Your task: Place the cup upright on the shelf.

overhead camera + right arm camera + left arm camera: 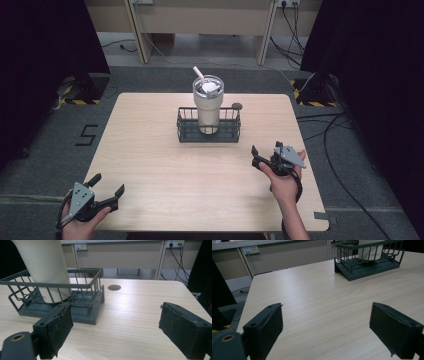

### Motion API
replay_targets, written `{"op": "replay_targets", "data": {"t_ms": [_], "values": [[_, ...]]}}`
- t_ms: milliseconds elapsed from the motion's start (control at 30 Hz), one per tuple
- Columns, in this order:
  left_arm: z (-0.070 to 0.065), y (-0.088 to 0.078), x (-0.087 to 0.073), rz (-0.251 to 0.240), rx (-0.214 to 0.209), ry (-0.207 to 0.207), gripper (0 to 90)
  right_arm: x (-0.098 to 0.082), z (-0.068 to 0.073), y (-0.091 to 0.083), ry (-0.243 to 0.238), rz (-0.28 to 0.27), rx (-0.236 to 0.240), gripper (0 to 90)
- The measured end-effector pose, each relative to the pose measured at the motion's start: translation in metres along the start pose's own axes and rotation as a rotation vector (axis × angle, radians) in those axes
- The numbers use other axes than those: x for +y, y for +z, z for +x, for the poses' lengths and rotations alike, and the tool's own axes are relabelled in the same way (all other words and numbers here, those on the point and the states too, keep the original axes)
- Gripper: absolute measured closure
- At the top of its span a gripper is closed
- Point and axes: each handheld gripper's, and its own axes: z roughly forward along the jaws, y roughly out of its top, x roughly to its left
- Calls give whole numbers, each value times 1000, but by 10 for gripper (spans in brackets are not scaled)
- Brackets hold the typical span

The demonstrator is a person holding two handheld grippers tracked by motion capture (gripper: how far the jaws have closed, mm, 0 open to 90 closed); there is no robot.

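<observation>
A cream tumbler [208, 105] with a clear lid and a white straw stands upright inside a dark wire basket [183, 131] at the middle back of the wooden table [165, 170]. My left gripper [107, 184] hovers open at the near left corner, well clear of the basket. My right gripper [255, 156] is open near the right edge, a short way in front and to the right of the basket. The left gripper view shows the open left gripper [325, 325] over bare wood, with the basket [372, 268] and tumbler [370, 251] far ahead. The right gripper [116, 325] faces the basket [86, 286] and tumbler [46, 267] closely.
A round cable hole [237, 106] sits in the tabletop just behind the basket's right end. Black curtains flank both sides. A pale desk [200, 20] stands behind, and cables [340, 150] run over the floor on the right. A "5" marking [86, 135] lies on the floor at left.
</observation>
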Motion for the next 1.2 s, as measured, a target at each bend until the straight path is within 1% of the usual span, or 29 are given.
{"op": "replay_targets", "data": {"t_ms": [133,167,400,700,867,1067,1200], "values": [[0,0,0,0,1,0,110,-4,-6,-7,5,7,-17,120],[0,0,0,0,1,-1,110,-4,-7,-8,-1,7,-18,120],[-1,0,0,-2,1,3,110,-11,-16,-18,1,12,-36,123],[-1,1,-1,0,4,3,110,-18,-29,-29,9,17,-60,128],[-2,1,-1,2,4,4,111,-27,-34,-33,13,32,-69,128],[-2,2,-1,5,3,4,111,-35,-37,-38,15,52,-74,129],[-2,2,-1,5,2,5,111,-34,-33,-39,-2,50,-56,129]]}}
